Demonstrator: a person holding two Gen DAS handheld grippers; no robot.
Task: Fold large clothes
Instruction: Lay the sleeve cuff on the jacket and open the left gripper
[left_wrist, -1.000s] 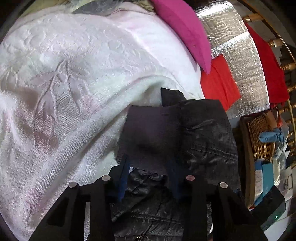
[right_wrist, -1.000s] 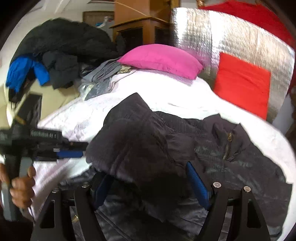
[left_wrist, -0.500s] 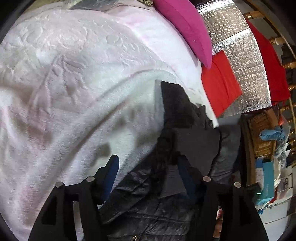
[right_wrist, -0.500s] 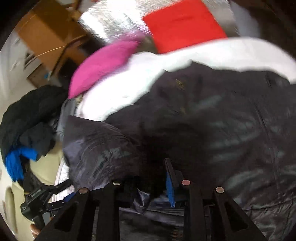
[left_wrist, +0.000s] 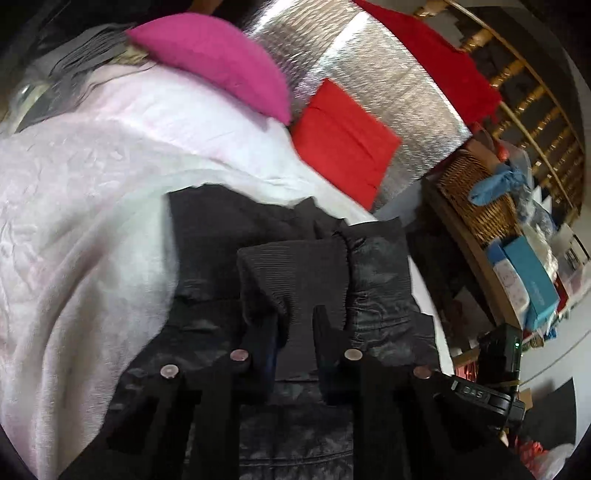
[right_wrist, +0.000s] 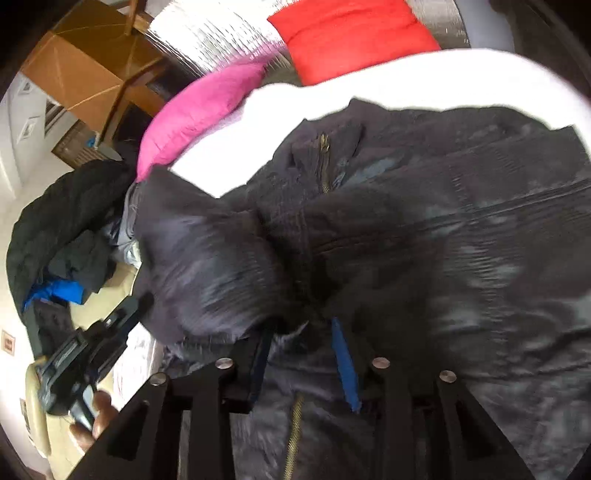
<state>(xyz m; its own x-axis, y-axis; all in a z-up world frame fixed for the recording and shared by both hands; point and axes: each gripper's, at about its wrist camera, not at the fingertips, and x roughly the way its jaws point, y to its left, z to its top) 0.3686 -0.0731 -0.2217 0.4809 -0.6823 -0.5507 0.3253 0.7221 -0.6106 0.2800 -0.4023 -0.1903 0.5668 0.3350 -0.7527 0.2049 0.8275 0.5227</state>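
- We hold the left gripper (left_wrist: 295, 325) with its jaws closing on the ribbed cuff (left_wrist: 291, 266) of a black jacket (left_wrist: 207, 236); the cuff sits between the jaws, and the pads press on its dark fabric.
- Ahead of those jaws the sleeve folds back over the jacket body, which lies on a white bedspread (left_wrist: 74, 206) covering the bed.
- Beyond the jaws and to their upper left rests a pink pillow (left_wrist: 218, 62); a red cushion (left_wrist: 343, 140) leans against a silver quilted panel (left_wrist: 388, 85) straight past them.
- To the right of the left jaws stands a wicker basket (left_wrist: 476, 199) with blue boxes (left_wrist: 532, 277) beside it.
- We see the right gripper (right_wrist: 303, 332) with its jaws opening; jacket fabric bunches between them, and motion blur keeps us from telling whether the blue pads (right_wrist: 345, 365) still touch it.
- Ahead of the right jaws the jacket (right_wrist: 424, 229) spreads wide, its brass zipper (right_wrist: 324, 162) running away from them, with another stretch of zipper just below the jaws.
- Left of the right jaws, a hand (right_wrist: 92, 417) grips the other tool's handle, and a heap of dark clothes (right_wrist: 62, 229) lies farther off on that side.
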